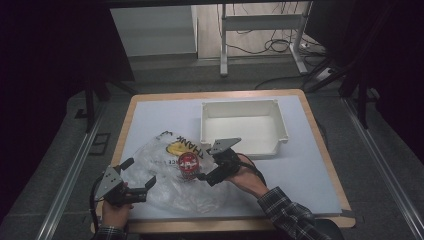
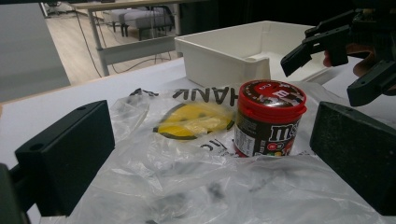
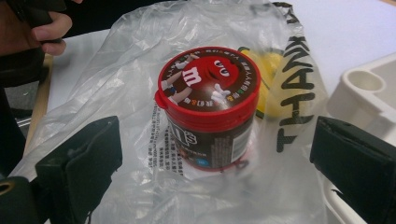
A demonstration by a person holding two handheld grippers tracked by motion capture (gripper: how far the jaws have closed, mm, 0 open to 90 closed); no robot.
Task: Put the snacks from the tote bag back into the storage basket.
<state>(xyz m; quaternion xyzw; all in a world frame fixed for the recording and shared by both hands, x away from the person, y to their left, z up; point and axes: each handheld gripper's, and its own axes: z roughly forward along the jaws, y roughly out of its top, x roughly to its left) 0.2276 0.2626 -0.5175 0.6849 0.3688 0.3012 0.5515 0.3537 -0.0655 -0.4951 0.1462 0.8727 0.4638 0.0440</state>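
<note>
Left claw (image 1: 141,175) released, jaws wide, low over the plastic bag (image 1: 165,175) left of the candy jar (image 1: 188,166). Jar upright on the bag, lid on, near the white bin (image 1: 245,127). Right claw (image 1: 206,172) released, just right of the jar, apart from it.

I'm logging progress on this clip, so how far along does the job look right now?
Done: the candy jar stands upright on the plastic bag, which lies flat on the table. In hand: nothing yet; the right gripper is open beside the jar, the left gripper open at the bag's edge. Left: gripping anything. The white bin looks empty.
</note>
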